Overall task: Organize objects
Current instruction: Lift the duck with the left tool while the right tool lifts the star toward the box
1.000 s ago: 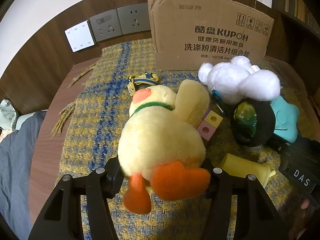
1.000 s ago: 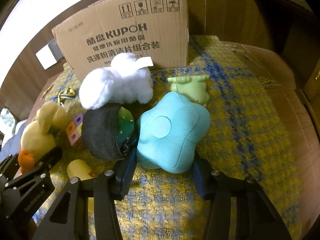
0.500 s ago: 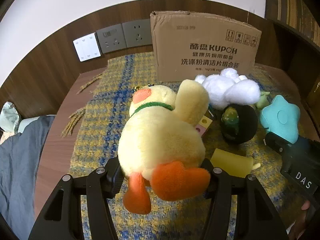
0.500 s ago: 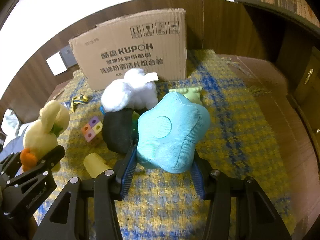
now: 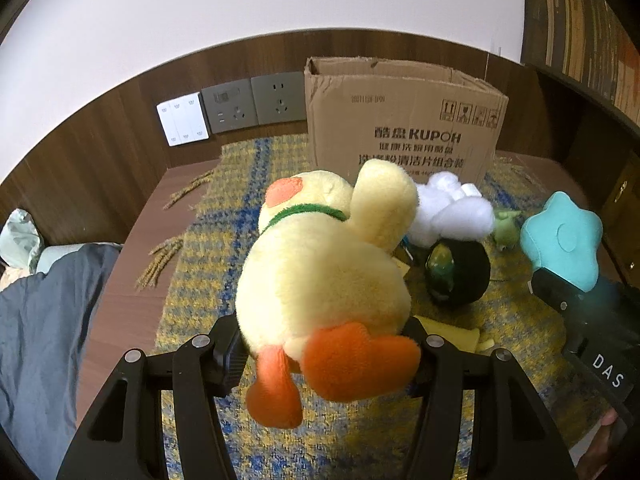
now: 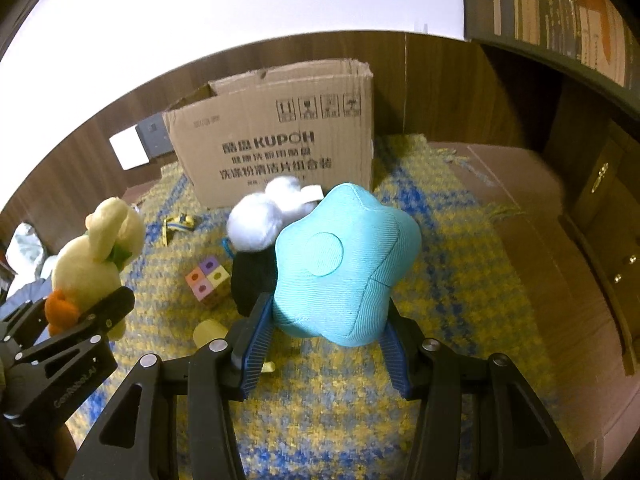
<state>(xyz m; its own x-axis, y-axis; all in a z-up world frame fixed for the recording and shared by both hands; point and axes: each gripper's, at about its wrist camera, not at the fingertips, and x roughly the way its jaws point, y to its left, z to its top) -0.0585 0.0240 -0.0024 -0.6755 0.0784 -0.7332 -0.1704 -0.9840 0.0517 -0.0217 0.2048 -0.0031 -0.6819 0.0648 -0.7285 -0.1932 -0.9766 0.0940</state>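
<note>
My left gripper (image 5: pixel 324 340) is shut on a yellow plush duck (image 5: pixel 328 264) with orange feet and a green collar, held up off the rug. My right gripper (image 6: pixel 328 332) is shut on a turquoise star-shaped cushion (image 6: pixel 344 264), also lifted. The duck (image 6: pixel 96 264) and the left gripper show at the left of the right wrist view; the star cushion (image 5: pixel 564 236) shows at the right of the left wrist view. An open cardboard box (image 5: pixel 404 128) stands at the back of the rug against the wall.
On the yellow-and-blue rug (image 6: pixel 440 240) lie a white fluffy plush (image 6: pixel 264 212), a black round toy (image 5: pixel 460 272), a small green plush (image 5: pixel 506 226), a coloured cube (image 6: pixel 208 280), a yellow cylinder (image 6: pixel 210 330) and a small yellow-blue item (image 6: pixel 180 222). Wall sockets (image 5: pixel 256 102) are behind; a cabinet stands right.
Both grippers have risen with their toys and tipped upward, so the rug and its objects look smaller and lower, and the open top of the box has come into view.
</note>
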